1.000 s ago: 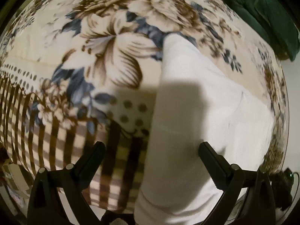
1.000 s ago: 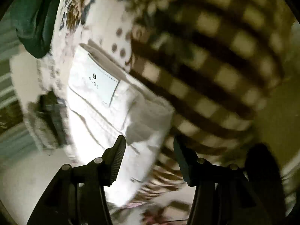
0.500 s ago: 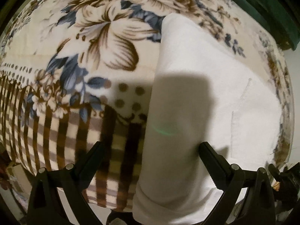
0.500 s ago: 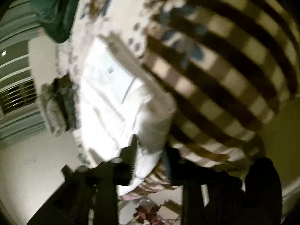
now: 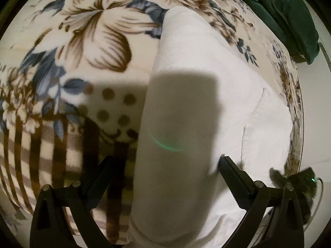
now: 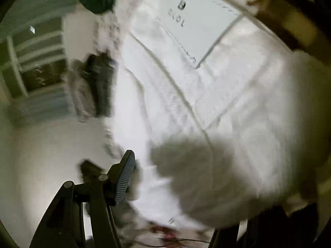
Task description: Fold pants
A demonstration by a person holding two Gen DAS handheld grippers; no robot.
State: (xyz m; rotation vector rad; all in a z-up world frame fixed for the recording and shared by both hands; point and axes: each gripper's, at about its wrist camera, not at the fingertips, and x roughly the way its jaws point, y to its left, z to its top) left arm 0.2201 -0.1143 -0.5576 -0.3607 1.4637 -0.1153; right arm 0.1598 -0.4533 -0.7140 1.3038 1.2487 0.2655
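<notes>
White pants (image 5: pixel 186 95) lie folded lengthwise on a floral blanket (image 5: pixel 86 41). My left gripper (image 5: pixel 165 165) is open, hovering over the near part of the pants, its jaws wide apart on either side of the fabric. In the right wrist view the pants' waist end (image 6: pixel 217 95) with a sewn label (image 6: pixel 198 22) fills the frame, blurred. My right gripper (image 6: pixel 186 177) is open; one ribbed finger (image 6: pixel 124 175) shows at the left, and the white fabric bulges over where the other finger sits.
A dark green cloth (image 5: pixel 285 14) lies at the blanket's far right corner. The blanket's striped border (image 5: pixel 41 148) hangs off the near edge. A dark object (image 6: pixel 99 86) sits beside the bed on the pale floor, with white shutters (image 6: pixel 35 57) behind it.
My right gripper closed on the waist end half a second ago and now stands open, much closer to the fabric. My left gripper drifted slightly forward over the pants.
</notes>
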